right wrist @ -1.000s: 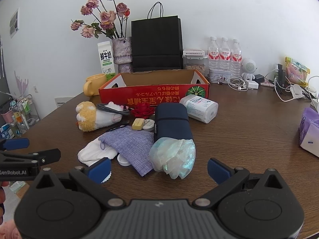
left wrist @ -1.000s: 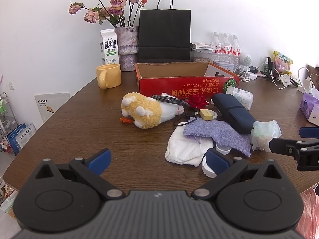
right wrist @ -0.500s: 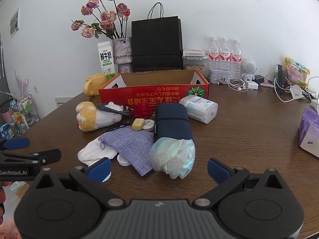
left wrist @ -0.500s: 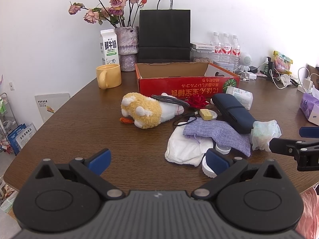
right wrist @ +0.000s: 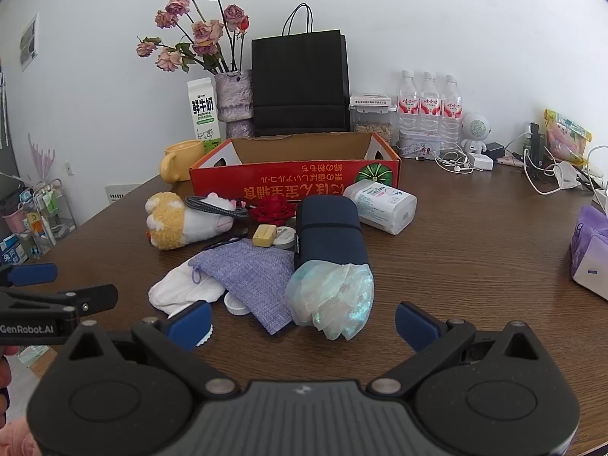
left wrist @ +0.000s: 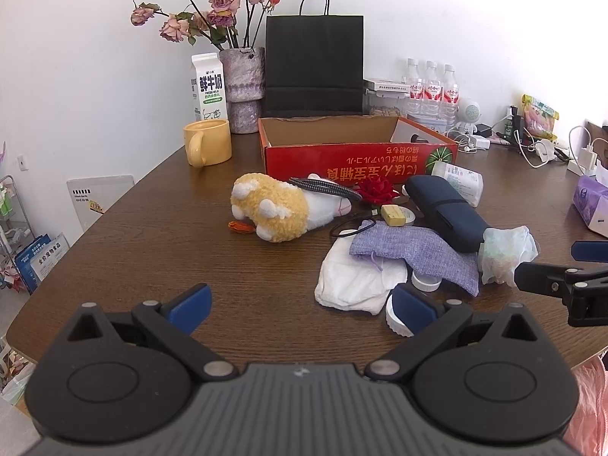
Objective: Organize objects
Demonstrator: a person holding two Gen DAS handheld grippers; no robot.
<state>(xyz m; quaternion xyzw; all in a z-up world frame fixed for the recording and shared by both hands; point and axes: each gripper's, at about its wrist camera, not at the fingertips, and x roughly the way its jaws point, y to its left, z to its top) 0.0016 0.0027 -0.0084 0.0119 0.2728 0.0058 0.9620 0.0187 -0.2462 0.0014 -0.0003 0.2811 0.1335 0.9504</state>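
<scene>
Both grippers hang above the table (left wrist: 125,250) with jaws spread wide, holding nothing — the left gripper (left wrist: 300,304) just short of the white cloth (left wrist: 353,285), the right gripper (right wrist: 304,321) directly behind the crumpled plastic bag (right wrist: 330,296). Beyond the clutter stands the red box (right wrist: 292,186).

Plush toy (left wrist: 273,211) before box (left wrist: 357,159)

black paper bag (left wrist: 313,61), water bottles (right wrist: 428,103), vase (left wrist: 243,74)
</scene>
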